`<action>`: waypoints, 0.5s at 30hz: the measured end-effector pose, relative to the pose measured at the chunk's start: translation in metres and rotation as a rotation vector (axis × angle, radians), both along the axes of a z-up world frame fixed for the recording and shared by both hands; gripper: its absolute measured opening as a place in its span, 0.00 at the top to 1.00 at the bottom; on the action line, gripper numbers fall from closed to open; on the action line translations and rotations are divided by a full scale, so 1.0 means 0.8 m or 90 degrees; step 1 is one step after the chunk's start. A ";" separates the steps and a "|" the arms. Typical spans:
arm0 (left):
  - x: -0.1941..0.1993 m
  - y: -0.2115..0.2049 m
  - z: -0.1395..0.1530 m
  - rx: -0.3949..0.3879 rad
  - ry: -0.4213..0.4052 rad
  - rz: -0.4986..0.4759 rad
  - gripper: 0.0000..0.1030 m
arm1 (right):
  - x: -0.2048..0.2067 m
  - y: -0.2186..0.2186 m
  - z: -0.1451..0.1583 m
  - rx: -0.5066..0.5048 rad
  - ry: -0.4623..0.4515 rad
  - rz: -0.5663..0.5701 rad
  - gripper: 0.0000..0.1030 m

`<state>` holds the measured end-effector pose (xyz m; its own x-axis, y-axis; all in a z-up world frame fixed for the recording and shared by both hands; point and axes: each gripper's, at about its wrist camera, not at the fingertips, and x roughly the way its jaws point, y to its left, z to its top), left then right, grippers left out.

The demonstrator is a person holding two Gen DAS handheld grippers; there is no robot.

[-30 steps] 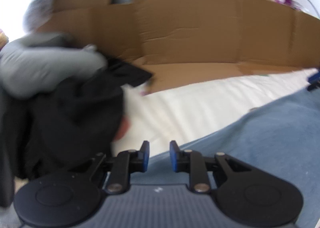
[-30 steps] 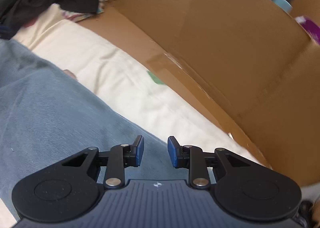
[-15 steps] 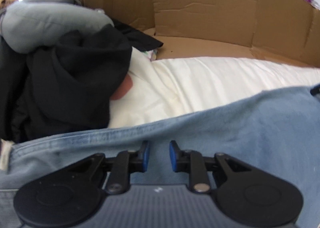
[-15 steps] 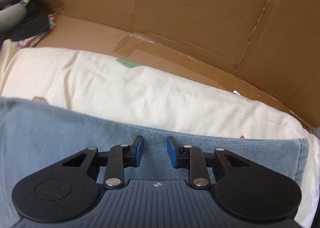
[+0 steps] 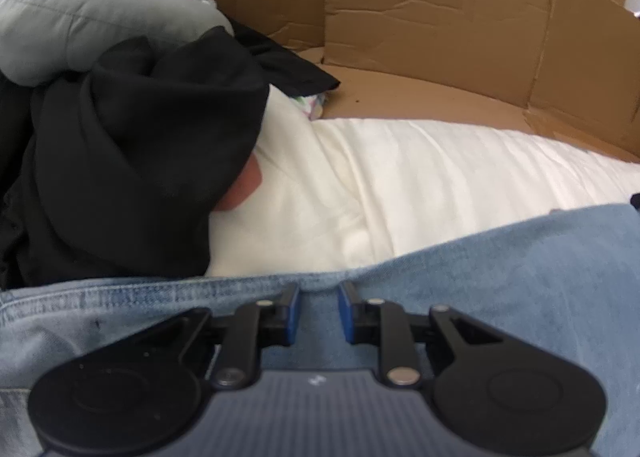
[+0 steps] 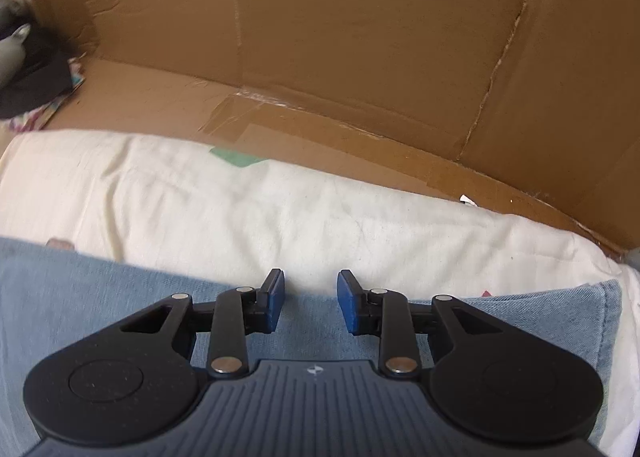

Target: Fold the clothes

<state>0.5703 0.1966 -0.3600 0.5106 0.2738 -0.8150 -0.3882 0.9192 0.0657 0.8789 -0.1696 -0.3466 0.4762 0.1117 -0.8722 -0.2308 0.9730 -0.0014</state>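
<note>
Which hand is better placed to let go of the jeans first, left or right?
Probably the right. The right gripper has just been opening, its fingers clear of the jeans lying flat on the white sheet. The left gripper has the denim edge bunched between its fingers.

The jeans (image 5: 500,277) lie on the sheet (image 5: 420,177) right under my tongs; a clothes heap (image 5: 132,145) sits to their left, and the cardboard wall (image 6: 340,37) stands behind.
</note>
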 end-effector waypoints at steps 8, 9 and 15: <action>-0.040 -0.007 0.043 -0.005 -0.020 -0.014 0.78 | -0.057 -0.002 0.042 0.034 -0.053 0.084 0.66; -0.055 -0.008 0.052 -0.008 -0.030 -0.010 0.78 | -0.067 -0.005 0.046 0.038 -0.055 0.090 0.66; -0.121 -0.008 0.083 -0.012 -0.054 0.007 0.77 | -0.115 -0.032 0.053 0.053 -0.058 0.085 0.65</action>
